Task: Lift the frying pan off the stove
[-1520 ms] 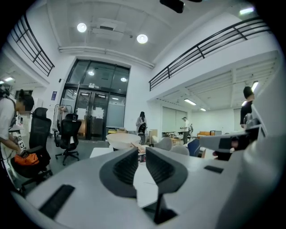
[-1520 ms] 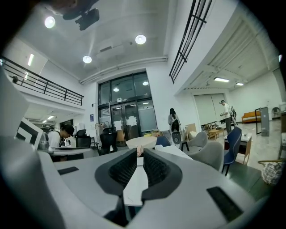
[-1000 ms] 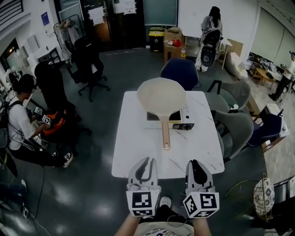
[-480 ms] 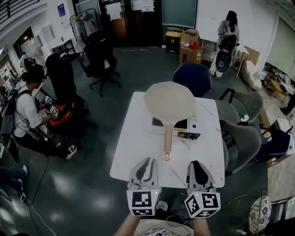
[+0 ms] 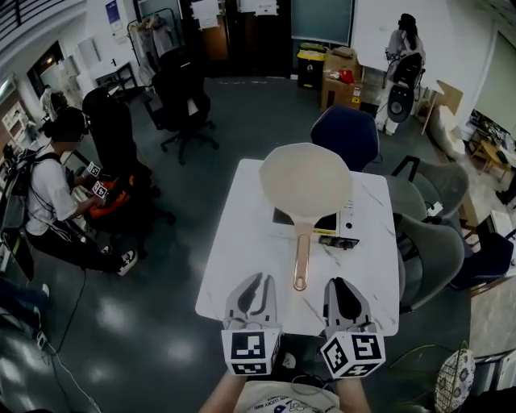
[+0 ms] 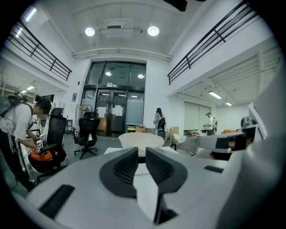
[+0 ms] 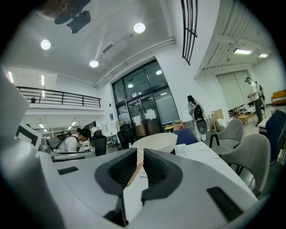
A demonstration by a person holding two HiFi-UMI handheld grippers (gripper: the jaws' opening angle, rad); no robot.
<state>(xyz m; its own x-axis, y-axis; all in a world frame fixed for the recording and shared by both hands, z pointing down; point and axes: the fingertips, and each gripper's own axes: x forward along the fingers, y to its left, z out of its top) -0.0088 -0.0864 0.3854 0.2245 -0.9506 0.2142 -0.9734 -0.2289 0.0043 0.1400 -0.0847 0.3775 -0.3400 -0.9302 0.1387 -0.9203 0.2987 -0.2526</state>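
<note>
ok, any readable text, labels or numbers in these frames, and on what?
None can be read.
Stove: yellow label on its front edge, too small to read.
Papers on the doors: print too small.
Blue wall poster: blurred.
Marker cubes: square code patterns only, no letters.

Left claw [image 5: 256, 281] and right claw [image 5: 342, 284] sit level, side by side, jaws together, empty.
</note>
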